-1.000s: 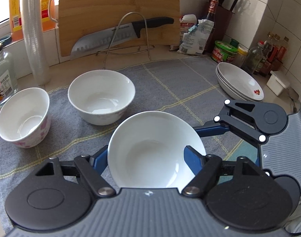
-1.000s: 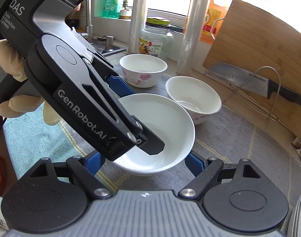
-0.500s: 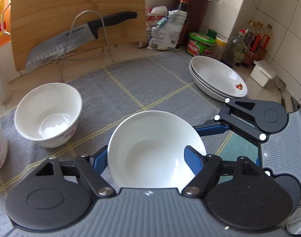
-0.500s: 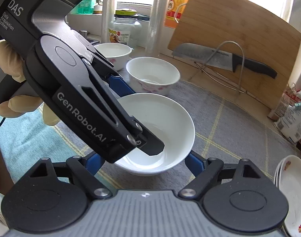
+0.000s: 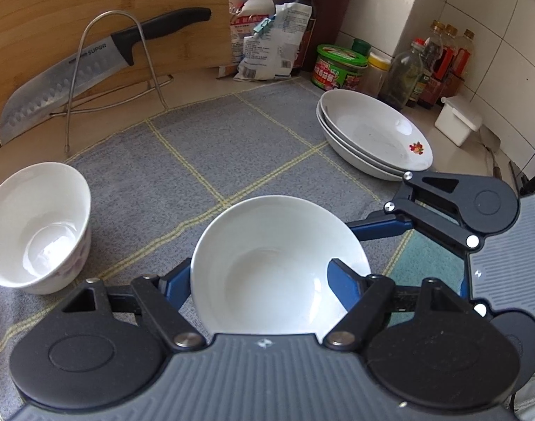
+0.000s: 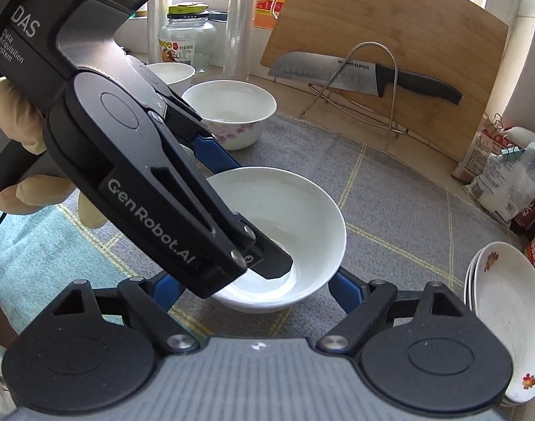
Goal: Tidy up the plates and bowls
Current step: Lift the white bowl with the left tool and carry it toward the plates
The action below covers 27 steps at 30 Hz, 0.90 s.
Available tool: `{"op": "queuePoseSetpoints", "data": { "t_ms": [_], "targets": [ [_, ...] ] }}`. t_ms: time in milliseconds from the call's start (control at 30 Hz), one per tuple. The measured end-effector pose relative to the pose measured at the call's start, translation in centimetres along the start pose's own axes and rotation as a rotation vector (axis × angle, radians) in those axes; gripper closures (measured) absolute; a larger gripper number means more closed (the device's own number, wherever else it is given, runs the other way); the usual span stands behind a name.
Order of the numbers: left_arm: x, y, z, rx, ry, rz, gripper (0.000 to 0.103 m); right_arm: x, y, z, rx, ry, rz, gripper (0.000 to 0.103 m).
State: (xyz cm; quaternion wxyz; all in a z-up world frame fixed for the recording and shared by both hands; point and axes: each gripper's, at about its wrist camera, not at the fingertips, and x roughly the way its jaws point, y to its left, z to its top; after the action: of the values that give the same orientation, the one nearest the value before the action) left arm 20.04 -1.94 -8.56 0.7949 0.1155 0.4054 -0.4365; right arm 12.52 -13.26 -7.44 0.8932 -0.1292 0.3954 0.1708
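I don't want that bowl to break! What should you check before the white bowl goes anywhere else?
1. Left gripper holding the white bowl: ok.
2. Right gripper gripping it too: ok.
3. Bowl empty: ok.
4. Bare grey cloth ahead for landing: ok.
5. Knife far off at the back: ok.
6. Bowl lifted off the cloth: cannot tell.
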Motion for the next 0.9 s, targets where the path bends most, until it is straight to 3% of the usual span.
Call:
{"op": "queuePoseSetpoints", "data": {
  "t_ms": [433, 700, 900],
  "targets": [
    [1.1, -0.3, 0.4, -0.005, 0.006, -0.011, 0.023, 0.3, -1.0, -0.1, 0.030, 0.029, 0.007, 0.013],
    [1.2, -0.3, 0.3, -0.009, -0.006, -0.024, 0.015, 0.5, -1.3, -0.1, 0.050, 0.025, 0.019, 0.012],
    [0.1, -0.7, 0.2, 0.020, -0.074, 0.020, 0.006, 0.7, -1.4, -0.2, 0.050, 0.022, 0.013, 0.001]
  ]
}}
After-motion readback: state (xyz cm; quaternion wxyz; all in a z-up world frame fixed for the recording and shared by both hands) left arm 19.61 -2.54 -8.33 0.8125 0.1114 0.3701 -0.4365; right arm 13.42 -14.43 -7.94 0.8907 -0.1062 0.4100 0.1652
